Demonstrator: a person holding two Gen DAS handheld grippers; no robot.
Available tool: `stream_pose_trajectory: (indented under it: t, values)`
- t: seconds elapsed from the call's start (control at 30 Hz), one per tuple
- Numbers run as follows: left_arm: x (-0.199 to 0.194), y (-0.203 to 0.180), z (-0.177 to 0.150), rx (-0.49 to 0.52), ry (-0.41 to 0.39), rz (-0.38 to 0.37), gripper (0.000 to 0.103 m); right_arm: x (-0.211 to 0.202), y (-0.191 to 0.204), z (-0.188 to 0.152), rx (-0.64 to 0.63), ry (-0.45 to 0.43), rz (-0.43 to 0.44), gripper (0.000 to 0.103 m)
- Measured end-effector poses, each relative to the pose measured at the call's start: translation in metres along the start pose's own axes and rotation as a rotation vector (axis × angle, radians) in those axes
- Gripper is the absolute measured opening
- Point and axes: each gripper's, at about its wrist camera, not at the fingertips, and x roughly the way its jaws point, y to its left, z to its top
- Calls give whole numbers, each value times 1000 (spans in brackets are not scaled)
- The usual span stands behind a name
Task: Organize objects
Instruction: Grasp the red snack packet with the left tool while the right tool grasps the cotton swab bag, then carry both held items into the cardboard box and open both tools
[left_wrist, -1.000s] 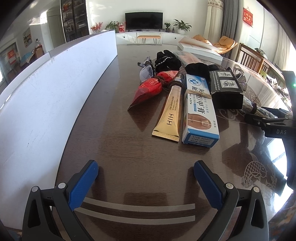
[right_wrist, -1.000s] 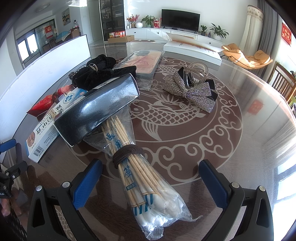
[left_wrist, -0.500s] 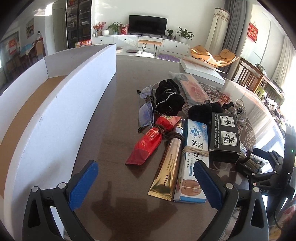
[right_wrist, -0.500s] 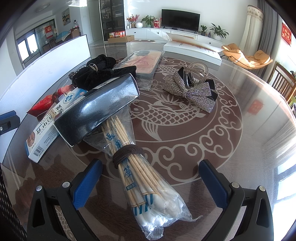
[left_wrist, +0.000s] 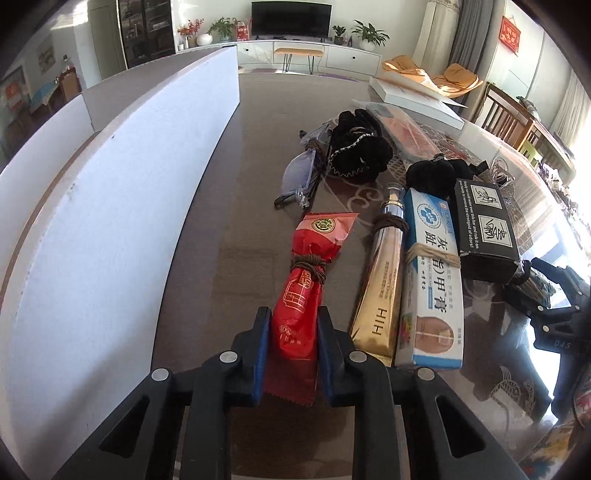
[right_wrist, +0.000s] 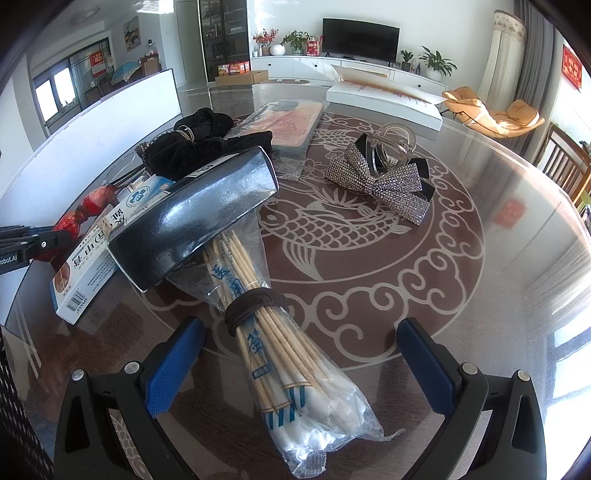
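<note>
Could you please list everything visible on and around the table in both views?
red packet: 1, red, clamped in left jaws
gold tube: 1, gold, right of packet
ointment box: 1, white-blue, beside tube
black box: 1, black, right of ointment box
cotton swab bag: 1, clear, under black box end
rhinestone bow clip: 1, silver, on fish pattern
white carton: 1, white, table's left
left gripper: jaws closing on packet
right gripper: jaws open, astride swab bag

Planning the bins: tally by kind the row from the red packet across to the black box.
Packets: 1, red packet
Tubes: 1, gold tube
Boxes: 2, blue-and-white box, black box
Total: 4
</note>
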Motion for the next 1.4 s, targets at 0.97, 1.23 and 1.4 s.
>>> stream_pose_trajectory:
  t: [0.97, 1.23, 1.4]
  values:
    - [-17, -25, -47, 59, -95, -90, 22, 17, 27, 40, -327, 241, 184, 57]
    - [-46, -11, -55, -10, -167, -188, 22, -27, -1, 20, -201, 267, 229, 29]
    - [-65, -6, -53, -53, -219, -221, 22, -64, -39, 1, -9, 204, 255, 29]
